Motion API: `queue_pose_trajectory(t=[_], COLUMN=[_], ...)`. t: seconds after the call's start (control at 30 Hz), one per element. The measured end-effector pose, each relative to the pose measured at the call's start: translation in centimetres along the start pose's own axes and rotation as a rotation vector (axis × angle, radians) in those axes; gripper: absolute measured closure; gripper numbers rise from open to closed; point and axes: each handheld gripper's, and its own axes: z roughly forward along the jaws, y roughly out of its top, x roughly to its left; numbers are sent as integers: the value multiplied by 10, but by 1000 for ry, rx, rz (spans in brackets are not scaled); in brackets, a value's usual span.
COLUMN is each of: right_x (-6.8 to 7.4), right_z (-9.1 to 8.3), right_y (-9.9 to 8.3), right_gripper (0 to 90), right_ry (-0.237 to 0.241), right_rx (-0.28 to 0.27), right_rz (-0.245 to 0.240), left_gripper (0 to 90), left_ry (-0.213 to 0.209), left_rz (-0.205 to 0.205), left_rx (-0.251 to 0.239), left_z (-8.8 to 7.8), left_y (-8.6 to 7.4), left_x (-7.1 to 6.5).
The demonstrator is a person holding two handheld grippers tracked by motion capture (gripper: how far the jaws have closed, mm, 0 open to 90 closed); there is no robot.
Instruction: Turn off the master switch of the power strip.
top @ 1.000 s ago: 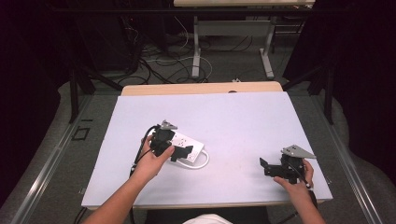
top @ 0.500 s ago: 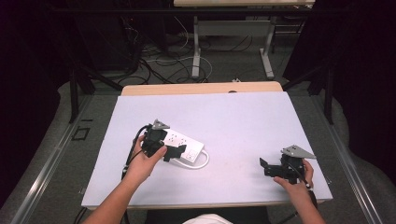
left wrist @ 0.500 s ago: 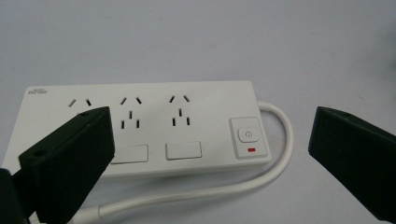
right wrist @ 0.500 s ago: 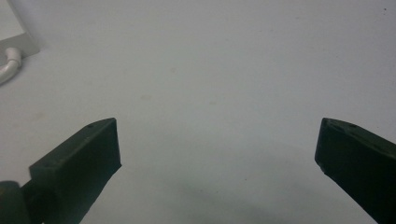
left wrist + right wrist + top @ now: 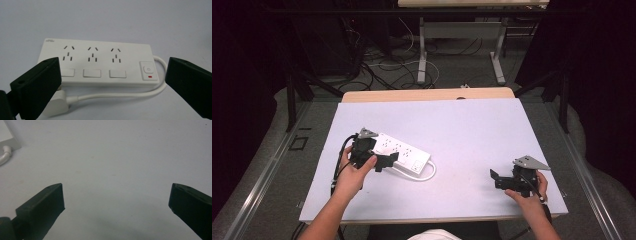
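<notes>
A white power strip (image 5: 404,150) lies on the left half of the white table (image 5: 472,125), its cord (image 5: 428,175) looped at the near side. My left gripper (image 5: 387,161) hovers at the strip's near left end, open. The left gripper view looks straight across the strip (image 5: 100,62): three socket groups, a switch with a red mark (image 5: 148,70), and the white plug (image 5: 56,105) partly behind my left jaw. The left gripper (image 5: 113,75) holds nothing. My right gripper (image 5: 494,179) rests near the front right, open (image 5: 117,195) over bare tabletop, and sees the strip's corner (image 5: 6,132) far off.
The table's front edge (image 5: 432,219) runs close to both hands. A wooden strip (image 5: 427,94) borders the far edge. Beyond it the floor holds loose cables (image 5: 382,65) and the legs of another table (image 5: 422,55).
My left gripper has slid left along the power strip, uncovering more of its top. The right gripper has stayed where it was.
</notes>
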Motion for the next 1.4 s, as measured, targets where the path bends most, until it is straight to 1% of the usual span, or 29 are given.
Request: queue_pose_trajectory(t=[0.03, 0.07, 0.2, 0.23, 0.27, 0.3, 0.33, 0.37, 0.5, 0.53, 0.57, 0.63, 0.67, 0.7, 0.77, 0.83, 0.9, 0.97, 1.0, 1.1, 1.13, 1.2, 1.23, 1.27, 1.3, 1.33, 1.4], right_x=[0, 0, 0, 0, 0, 0, 1, 0, 1, 1, 1, 1, 1, 1, 1, 1, 1, 1, 1, 1, 1, 1, 1, 1, 1, 1, 1], right_z=[0, 0, 0, 0, 0, -2, 2, 0, 0, 0, 0, 0, 0, 0, 0, 0, 0, 0, 0, 0, 0, 0, 0, 0, 0, 0, 0], right_y=[0, 0, 0, 0, 0, 1, -1, 0, 0, 0, 0, 0, 0, 0, 0, 0, 0, 0, 0, 0, 0, 0, 0, 0, 0, 0, 0], right_gripper=[0, 0, 0, 0, 0, 0, 0, 0, 0, 0, 0, 0, 0, 0, 0, 0, 0, 0, 0, 0, 0, 0, 0, 0, 0, 0, 0], right_ry=[-1, -1, -1, -2, -3, -1, -11, -3, -1, -1, -1, -1, -1, -1, -1, -1, -2, -1, -2, -2, -2, -1, -1, -1, -1, -1, -2], right_rx=[1, 1, 1, 1, 1, 24, -33, -3, -3, -3, -2, -4, -4, -3, -3, -2, -2, -4, -3, -3, -2, -2, -2, -2, -2, -2, -3], right_rz=[0, -1, 0, -1, -1, -5, -1, -3, -3, -3, -3, -3, -3, -3, -2, 4, 2, -2, -3, 0, 1, 1, 1, 1, 1, 2, -2], left_gripper=[4, 4, 5, 4, 5, 5, 5, 5, 5, 5, 5, 5, 6, 6, 6, 6, 6, 6, 6, 7, 7, 7, 7, 7, 7, 7, 8], left_ry=[3, 11, 31, 34, 43, 43, 45, 50, 70, 76, 76, 80, 90, 90, 97, 98, 107, 111, 115, 129, 134, 137, 142, 142, 145, 144, 150], left_rz=[-1, -16, -35, -47, -65, -65, -71, -84, -102, -116, -116, -131, -150, -150, -169, -176, -173, -181, -189, -198, -209, -213, -222, -225, -228, -229, -237], left_rx=[-9, -13, -22, -31, -40, -40, -52, -52, -56, -57, -57, -61, -63, -63, -69, -66, -72, -73, -81, -77, -84, -78, -84, -77, -81, -75, -88], left_z=[-2, -3, -12, -13, -17, -17, -19, -20, -26, -28, -28, -30, -31, -31, -33, -34, -34, -36, -36, -37, -36, -36, -36, -36, -35, -35, -34], left_y=[-1, -3, -8, -9, -12, -12, -14, -16, -24, -28, -28, -32, -37, -37, -43, -45, -50, -54, -56, -63, -65, -70, -72, -74, -76, -78, -82], left_x=[3, 5, 17, 19, 24, 24, 27, 29, 38, 42, 42, 46, 50, 50, 54, 56, 59, 63, 64, 69, 70, 73, 74, 76, 77, 78, 81])
